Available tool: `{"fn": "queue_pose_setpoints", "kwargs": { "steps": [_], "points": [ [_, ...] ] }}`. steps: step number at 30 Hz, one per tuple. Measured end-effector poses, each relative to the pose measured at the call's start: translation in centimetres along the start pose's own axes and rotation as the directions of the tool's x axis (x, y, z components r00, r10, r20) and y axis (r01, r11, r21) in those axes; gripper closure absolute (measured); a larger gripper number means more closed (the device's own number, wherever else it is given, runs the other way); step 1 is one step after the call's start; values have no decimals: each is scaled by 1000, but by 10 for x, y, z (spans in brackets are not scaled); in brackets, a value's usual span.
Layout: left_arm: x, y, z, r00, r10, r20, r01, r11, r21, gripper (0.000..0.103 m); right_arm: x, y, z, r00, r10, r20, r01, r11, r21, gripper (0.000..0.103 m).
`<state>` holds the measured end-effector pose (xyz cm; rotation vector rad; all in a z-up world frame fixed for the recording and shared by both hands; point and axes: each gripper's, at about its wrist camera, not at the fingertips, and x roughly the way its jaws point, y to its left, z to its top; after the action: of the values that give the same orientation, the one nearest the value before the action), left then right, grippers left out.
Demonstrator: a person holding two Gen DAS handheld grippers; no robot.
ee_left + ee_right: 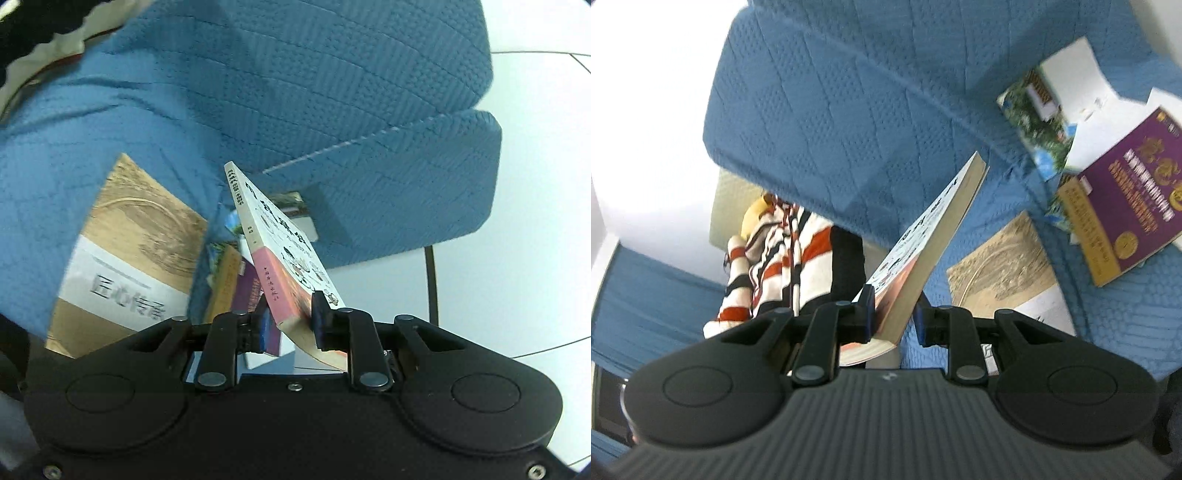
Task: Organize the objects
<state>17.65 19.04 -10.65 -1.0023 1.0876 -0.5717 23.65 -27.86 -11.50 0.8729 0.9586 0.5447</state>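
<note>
The left gripper (291, 325) was pinching the lower corner of a white-and-pink paperback book with cartoon drawings on its cover (280, 254), its jaws narrowed onto the book's thickness and the book tilting away toward 11 o'clock. The right gripper (895, 317) held what looked like the same paperback (923, 243): its left pad pressed the cover, while the right pad seemed to stand just off the page edge, so I could not tell whether that grip was firm. There the book rose toward 1 o'clock, clear of the seat.

Below it lay a blue quilted fabric sofa (332, 74), its cushions filling most of both views. On the seat, at 9 o'clock from the left gripper, rested a tan book with a white title band (125, 258). At 2 o'clock from the right gripper lay a purple book with gold lettering (1137, 192), overlapping a yellow-edged one, and beyond them a book with a green landscape cover (1041, 122). A plush toy in red, white and black stripes (768, 266) leaned at 10 o'clock. A pale tiled floor (535, 184) showed at 3 o'clock past the sofa's arm.
</note>
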Motion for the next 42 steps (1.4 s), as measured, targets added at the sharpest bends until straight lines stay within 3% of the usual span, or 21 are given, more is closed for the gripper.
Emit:
{"fn": "queue_pose_setpoints", "kwargs": {
  "steps": [14, 25, 37, 42],
  "points": [
    [14, 91, -1, 995, 84, -49, -86, 996, -30, 81, 63, -47, -39, 995, -62, -84, 64, 998, 27, 77],
    [35, 119, -24, 986, 124, -107, -124, 992, 12, 79, 78, -75, -55, 985, -158, -75, 153, 986, -71, 77],
    [58, 153, -44, 949, 258, -181, -259, 966, 16, 76, 90, -112, -82, 966, -239, -100, 229, 968, -103, 75],
    [65, 150, -47, 930, 319, -181, -314, 948, 59, 73, 94, -120, -86, 961, -255, -105, 245, 964, -102, 73]
  ]
}}
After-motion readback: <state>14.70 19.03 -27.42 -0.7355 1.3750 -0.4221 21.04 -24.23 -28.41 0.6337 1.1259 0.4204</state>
